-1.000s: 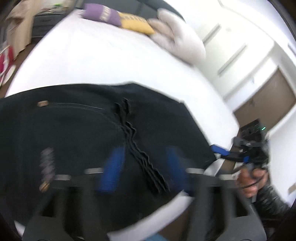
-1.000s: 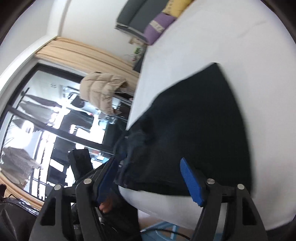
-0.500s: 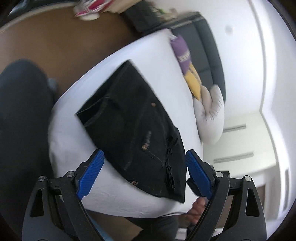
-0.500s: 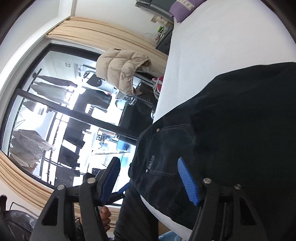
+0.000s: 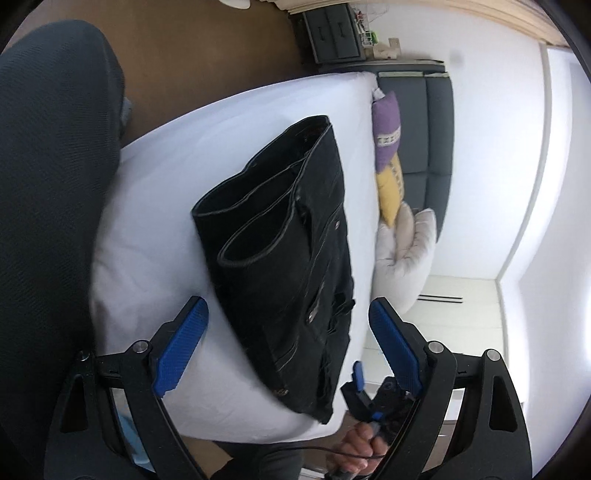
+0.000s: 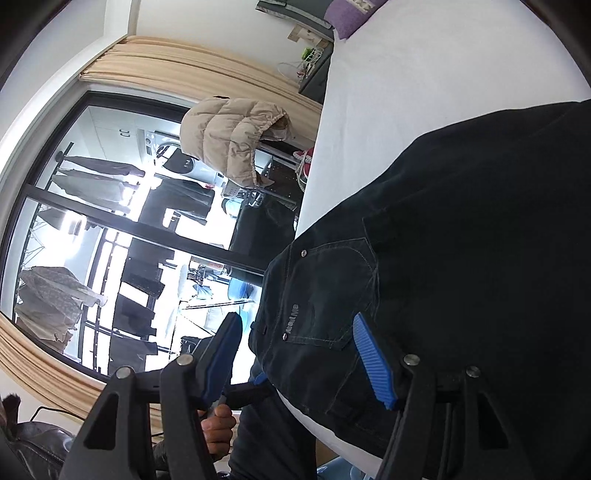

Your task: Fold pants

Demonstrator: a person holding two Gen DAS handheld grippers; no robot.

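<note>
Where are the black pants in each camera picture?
Left wrist: the pants lie folded in the middle of the picture, on the white bed, beyond the open left gripper.
Right wrist: the pants fill the right side, close up, with a back pocket showing.
Shared landmark: the purple pillow at the bed's far end.

Bright daylight from a large window, blown-out glare in its panes, white bed sheet evenly lit and near overexposed, black pants losing detail in shadow, heavy fisheye bending and dark vignette at edges, slight blur along the sheet's near edge.
</note>
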